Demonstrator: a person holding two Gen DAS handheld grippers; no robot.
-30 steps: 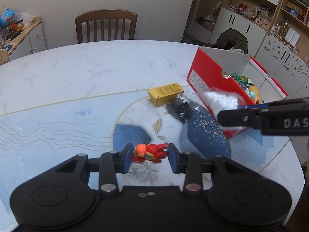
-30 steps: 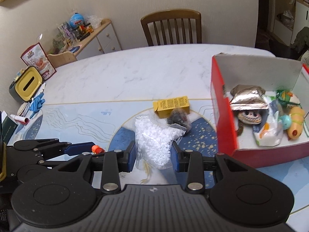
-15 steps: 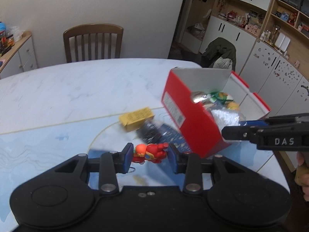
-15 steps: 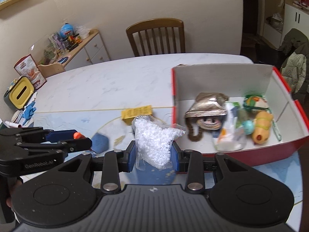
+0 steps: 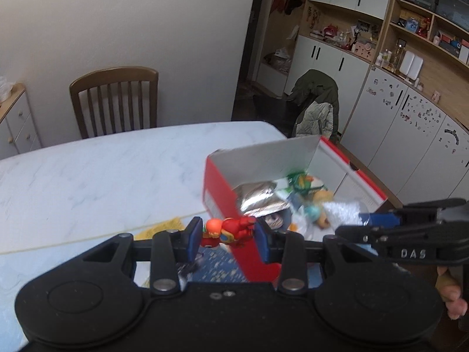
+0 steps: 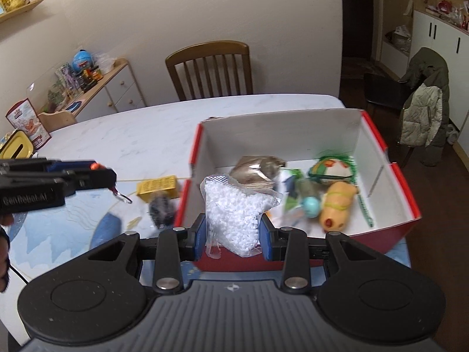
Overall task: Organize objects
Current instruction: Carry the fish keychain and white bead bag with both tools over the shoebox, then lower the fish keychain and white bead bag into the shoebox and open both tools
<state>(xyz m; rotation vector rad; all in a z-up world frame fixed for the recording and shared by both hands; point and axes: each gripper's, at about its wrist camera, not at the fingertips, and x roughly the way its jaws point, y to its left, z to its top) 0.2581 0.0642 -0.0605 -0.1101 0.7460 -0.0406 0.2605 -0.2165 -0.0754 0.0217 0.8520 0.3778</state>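
Both grippers carry toys at the red box.

The left gripper [image 5: 227,236] is clamped on a red figure [image 5: 227,232], held above the table [image 5: 102,170] just left of the box [image 6: 390,182]. The right gripper [image 6: 233,233] pinches a bag of white beads [image 6: 234,208] over the box's near wall. Inside lie a foil pack [image 6: 258,165] and toys. A yellow box [image 6: 158,187] and a dark bag [image 6: 161,209] sit on the table to the left.

Wooden chair [image 6: 208,69] against cream wall [image 6: 176,8]
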